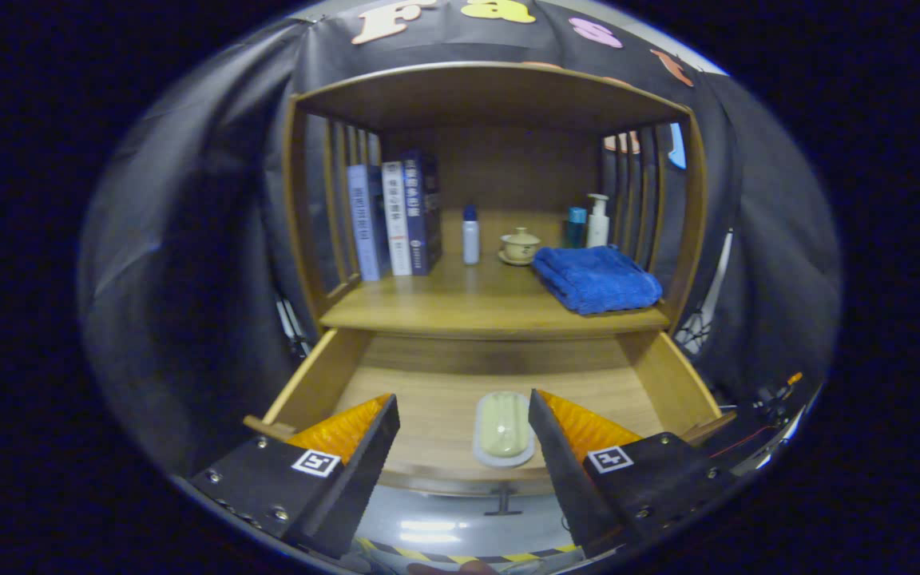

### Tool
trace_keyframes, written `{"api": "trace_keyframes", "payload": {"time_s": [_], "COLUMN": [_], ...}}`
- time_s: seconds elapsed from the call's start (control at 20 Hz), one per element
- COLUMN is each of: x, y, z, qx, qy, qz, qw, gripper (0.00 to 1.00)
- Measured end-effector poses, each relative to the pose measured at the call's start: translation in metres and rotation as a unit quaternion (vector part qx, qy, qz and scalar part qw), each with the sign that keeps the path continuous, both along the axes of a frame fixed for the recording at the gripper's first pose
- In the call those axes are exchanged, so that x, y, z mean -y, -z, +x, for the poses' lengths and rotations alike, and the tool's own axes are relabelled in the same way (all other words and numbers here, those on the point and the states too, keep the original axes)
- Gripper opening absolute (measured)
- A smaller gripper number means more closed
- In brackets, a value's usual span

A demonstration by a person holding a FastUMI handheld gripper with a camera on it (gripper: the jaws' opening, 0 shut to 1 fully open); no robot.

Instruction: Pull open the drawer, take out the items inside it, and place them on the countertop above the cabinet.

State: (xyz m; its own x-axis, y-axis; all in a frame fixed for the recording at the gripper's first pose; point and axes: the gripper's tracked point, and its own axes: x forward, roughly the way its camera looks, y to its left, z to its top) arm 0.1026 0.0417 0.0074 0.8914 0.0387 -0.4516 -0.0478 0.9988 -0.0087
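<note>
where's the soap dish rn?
In the gripper view, the soap dish lies on the floor of the open drawer, near its front edge, between the open gripper fingers and closer to the right one, below the countertop.

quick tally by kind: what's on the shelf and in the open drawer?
Books: 3
Bottles: 3 (one small, two behind the towel)
Lidded cup on saucer: 1
Blue towel: 1
Soap dish with soap, in the drawer: 1
Total: 9
Gripper fingers open, astride the soap dish.
</note>
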Motion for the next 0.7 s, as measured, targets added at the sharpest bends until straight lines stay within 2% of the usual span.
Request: {"api": "trace_keyframes", "payload": {"time_s": [0.2, 0.35, 0.5, 0.6, 0.7], "x": [0.018, 0.032, 0.034, 0.027, 0.028], "y": [0.044, 0.077, 0.098, 0.107, 0.114], "z": [0.039, 0.063, 0.072, 0.073, 0.073], "qx": [-0.101, -0.145, -0.176, -0.19, -0.198], "qy": [0.029, 0.056, 0.049, 0.034, 0.028], "qz": [0.026, 0.021, 0.015, 0.019, 0.0], "qw": [0.994, 0.988, 0.983, 0.981, 0.98], "gripper": [0.97, 0.98, 0.97, 0.82, 0.82]}}
